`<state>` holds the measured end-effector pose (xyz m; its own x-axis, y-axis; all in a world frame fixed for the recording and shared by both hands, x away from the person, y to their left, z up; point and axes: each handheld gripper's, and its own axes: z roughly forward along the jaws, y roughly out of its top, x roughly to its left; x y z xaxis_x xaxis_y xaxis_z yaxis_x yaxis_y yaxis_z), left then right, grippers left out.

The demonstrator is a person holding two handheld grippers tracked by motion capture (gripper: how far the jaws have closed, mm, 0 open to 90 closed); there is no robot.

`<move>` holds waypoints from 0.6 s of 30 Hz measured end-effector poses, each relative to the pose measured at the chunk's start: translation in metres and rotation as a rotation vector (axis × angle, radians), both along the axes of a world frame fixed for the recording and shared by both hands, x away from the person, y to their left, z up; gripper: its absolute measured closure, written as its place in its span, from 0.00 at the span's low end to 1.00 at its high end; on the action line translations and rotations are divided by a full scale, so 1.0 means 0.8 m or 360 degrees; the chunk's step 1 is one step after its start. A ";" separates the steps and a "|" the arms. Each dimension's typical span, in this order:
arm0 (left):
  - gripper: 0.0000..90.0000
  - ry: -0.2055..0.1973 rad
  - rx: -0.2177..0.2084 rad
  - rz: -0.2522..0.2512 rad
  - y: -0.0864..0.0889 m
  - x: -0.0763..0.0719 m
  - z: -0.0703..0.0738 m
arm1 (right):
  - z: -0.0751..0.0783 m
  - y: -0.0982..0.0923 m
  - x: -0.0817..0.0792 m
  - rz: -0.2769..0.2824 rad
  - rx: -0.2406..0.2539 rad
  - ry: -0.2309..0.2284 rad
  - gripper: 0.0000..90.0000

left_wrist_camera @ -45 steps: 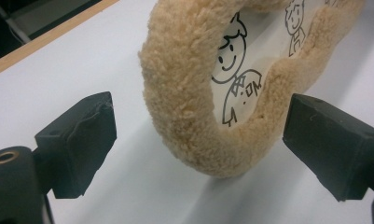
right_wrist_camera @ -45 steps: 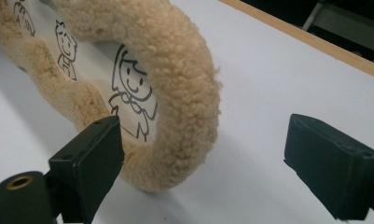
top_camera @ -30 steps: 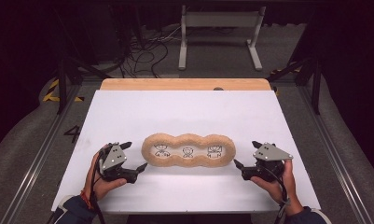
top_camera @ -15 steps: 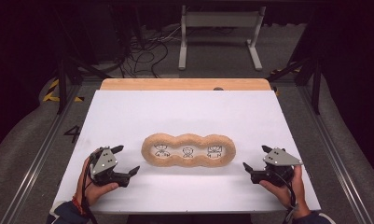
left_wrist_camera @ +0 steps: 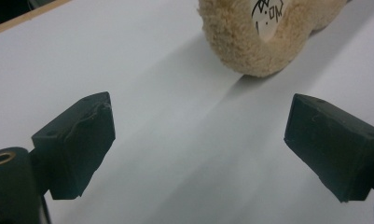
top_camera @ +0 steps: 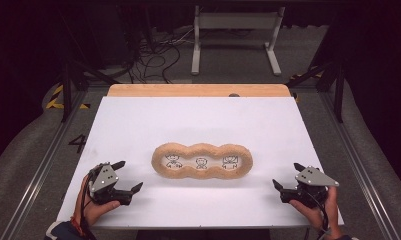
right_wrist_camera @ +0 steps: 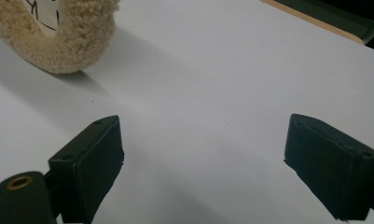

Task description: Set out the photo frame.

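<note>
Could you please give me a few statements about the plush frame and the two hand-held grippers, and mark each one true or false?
1. The fuzzy tan frame lies flat on the white table with three openings in a row. True.
2. The left hand-held gripper is clamped on the frame's end. False: its jaws stand wide apart over bare table, short of the frame.
3. The right hand-held gripper is open and holds nothing. True.
4. The frame's openings are blank. False: each shows a small black line drawing.
5. Both hand-held grippers sit at the table's far edge. False: they are near the front edge, one on each side of the frame.
</note>
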<state>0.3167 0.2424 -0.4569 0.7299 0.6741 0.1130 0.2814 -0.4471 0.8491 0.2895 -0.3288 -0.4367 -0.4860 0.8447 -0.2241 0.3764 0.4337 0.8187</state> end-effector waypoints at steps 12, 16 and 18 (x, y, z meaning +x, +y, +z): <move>0.09 0.0019 -0.0078 0.0084 0.032 -0.010 -0.003 | -0.012 -0.012 -0.007 -0.0033 0.0045 0.0014 0.12; 0.09 0.0001 -0.0078 0.0076 0.028 -0.011 -0.003 | -0.010 -0.011 -0.008 -0.0032 0.0049 -0.0001 0.12; 0.09 -0.0001 -0.0075 0.0078 0.027 -0.011 -0.003 | -0.010 -0.010 -0.009 -0.0028 0.0046 -0.0007 0.12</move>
